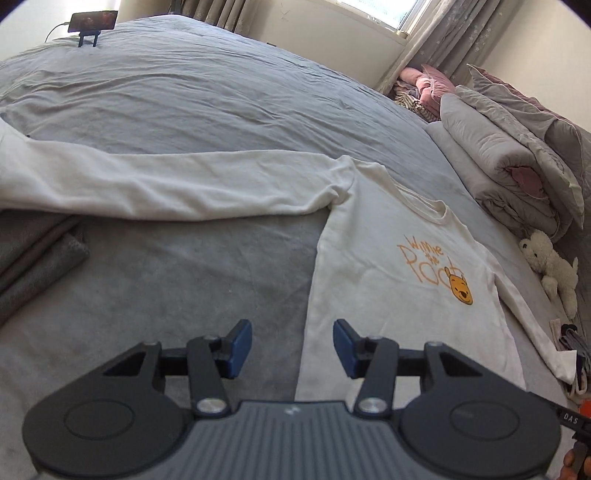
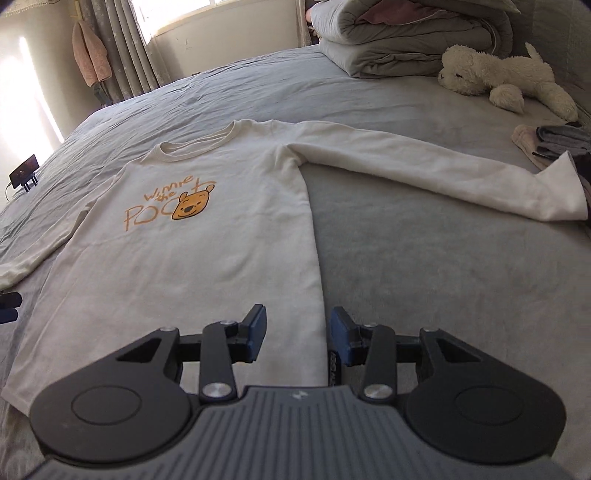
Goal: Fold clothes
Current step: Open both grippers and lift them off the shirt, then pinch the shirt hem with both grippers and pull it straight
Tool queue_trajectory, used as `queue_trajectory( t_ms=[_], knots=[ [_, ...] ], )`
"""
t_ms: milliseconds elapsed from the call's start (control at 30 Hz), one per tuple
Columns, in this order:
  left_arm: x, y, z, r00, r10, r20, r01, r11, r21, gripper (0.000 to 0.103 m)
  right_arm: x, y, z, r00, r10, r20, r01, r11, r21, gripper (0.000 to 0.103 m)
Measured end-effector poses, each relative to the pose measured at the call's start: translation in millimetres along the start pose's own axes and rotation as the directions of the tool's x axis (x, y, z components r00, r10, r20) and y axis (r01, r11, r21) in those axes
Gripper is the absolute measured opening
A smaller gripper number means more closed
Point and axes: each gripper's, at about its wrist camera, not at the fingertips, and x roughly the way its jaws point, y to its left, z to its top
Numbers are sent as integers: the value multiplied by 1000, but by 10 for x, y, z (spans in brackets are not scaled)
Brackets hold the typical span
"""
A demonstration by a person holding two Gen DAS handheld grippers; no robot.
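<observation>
A cream long-sleeved shirt [image 1: 388, 295] [image 2: 184, 266] with an orange bear print lies flat, front up, on the grey bed [image 1: 184, 92] [image 2: 443, 258]. Both sleeves are stretched out sideways: one sleeve [image 1: 166, 188] in the left wrist view, the other sleeve [image 2: 424, 166] in the right wrist view. My left gripper [image 1: 293, 347] hovers open over the shirt's lower left side edge. My right gripper [image 2: 297, 336] hovers open over the lower right side edge. Neither has cloth between its blue pads.
Folded grey quilts [image 1: 498, 158] [image 2: 406, 40] and a white plush toy [image 1: 550, 266] [image 2: 491, 74] sit near the head of the bed. A phone on a stand [image 1: 94, 20] [image 2: 25, 168] is at the far side. Folded grey cloth [image 1: 33, 254] and a small pile of clothes [image 2: 554, 142] lie by the sleeves' ends.
</observation>
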Motion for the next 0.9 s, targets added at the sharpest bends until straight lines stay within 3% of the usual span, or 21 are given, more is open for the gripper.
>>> queue_trajectory(
  t_ms=[300, 500, 533, 600, 667, 900],
  knots=[
    [-283, -36, -551, 999, -21, -31, 21, 1000, -1, 49, -393, -49, -539, 1000, -18, -6, 19, 998, 64, 42],
    [-299, -17, -735, 999, -31, -9, 31, 1000, -2, 48, -461, -292, -629, 1000, 24, 13, -26, 961, 275, 37],
    [-294, -25, -749, 1000, -21, -12, 21, 1000, 0, 46, -467, -283, -641, 1000, 23, 16, -26, 961, 275, 37],
    [-284, -44, -776, 1000, 1, -19, 0, 1000, 8, 10, -471, -249, -662, 1000, 12, 19, -16, 965, 263, 32],
    [-296, -44, -784, 1000, -3, -11, 3, 1000, -16, 8, -476, -218, -686, 1000, -2, 19, -3, 967, 253, 13],
    [-485, -63, -731, 1000, -15, 11, 15, 999, -34, 7, -767, -118, -547, 997, -19, 79, 3, 980, 200, 8]
  ],
)
